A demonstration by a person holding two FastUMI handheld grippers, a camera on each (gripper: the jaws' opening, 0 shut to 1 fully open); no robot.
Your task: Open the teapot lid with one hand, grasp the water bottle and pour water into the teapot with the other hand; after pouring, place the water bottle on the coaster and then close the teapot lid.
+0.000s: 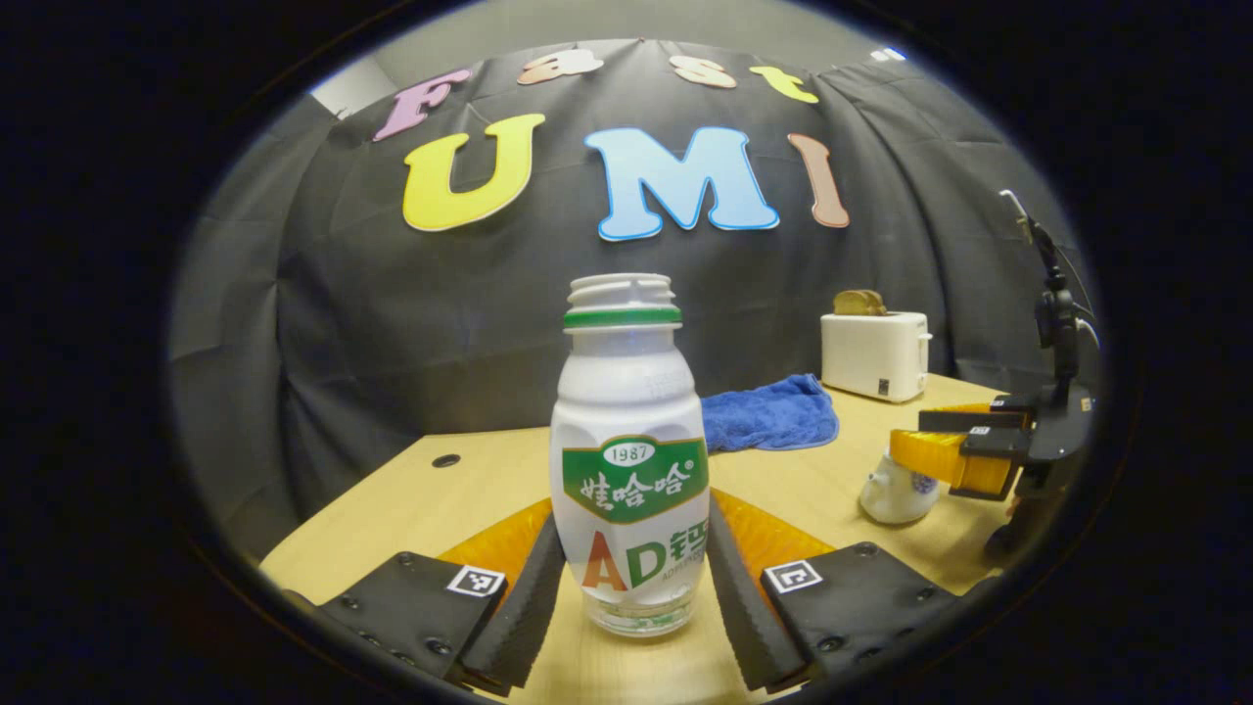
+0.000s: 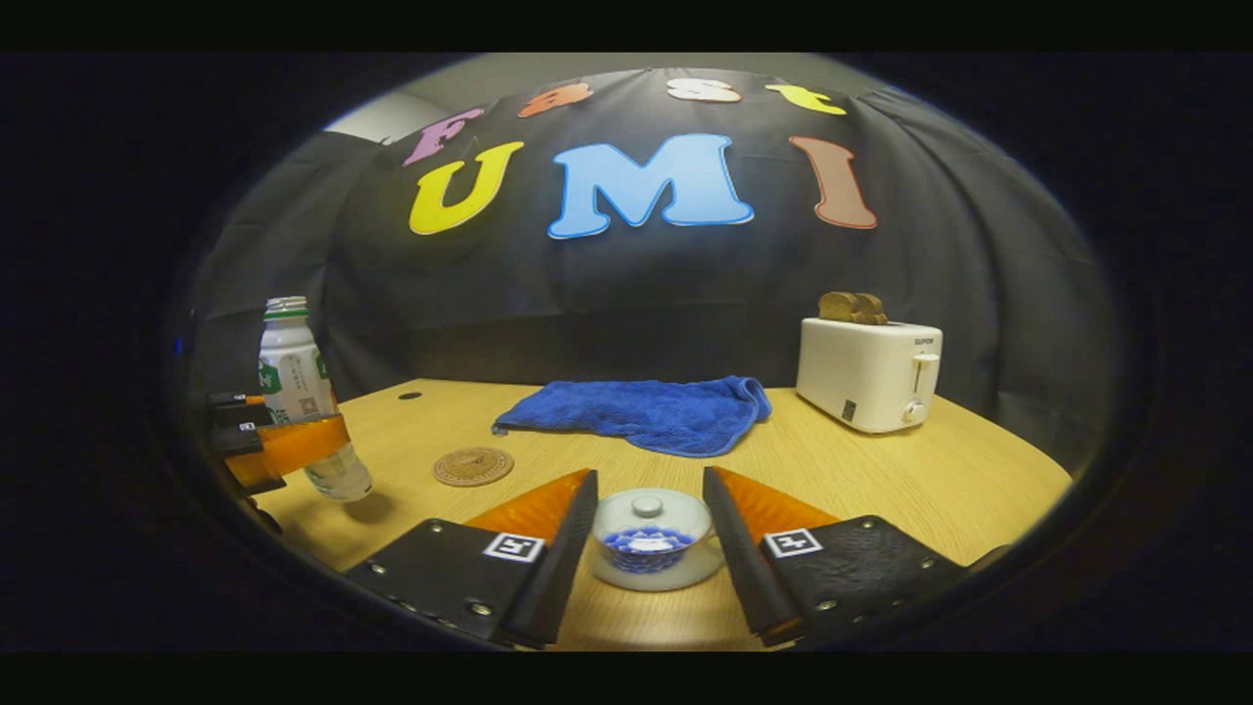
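The white water bottle (image 1: 631, 431), green-labelled and uncapped, stands upright between the fingers of my left gripper (image 1: 634, 514), which is shut on its lower body. In the right gripper view the bottle (image 2: 294, 377) hangs slightly tilted just above the table at the far left, held by the left gripper (image 2: 279, 441). The small white teapot (image 2: 648, 543) with blue pattern sits on the table with its lid (image 2: 646, 509) on. My right gripper (image 2: 648, 478) is open, one finger on each side of the teapot, not touching it. From the left gripper view, the right gripper (image 1: 964, 455) hovers over the teapot (image 1: 896, 494).
A round cork coaster (image 2: 473, 466) lies on the wooden table (image 2: 881, 480) between bottle and teapot. A blue cloth (image 2: 646, 409) lies farther back in the middle. A white toaster (image 2: 869, 372) with bread in it stands at the back right.
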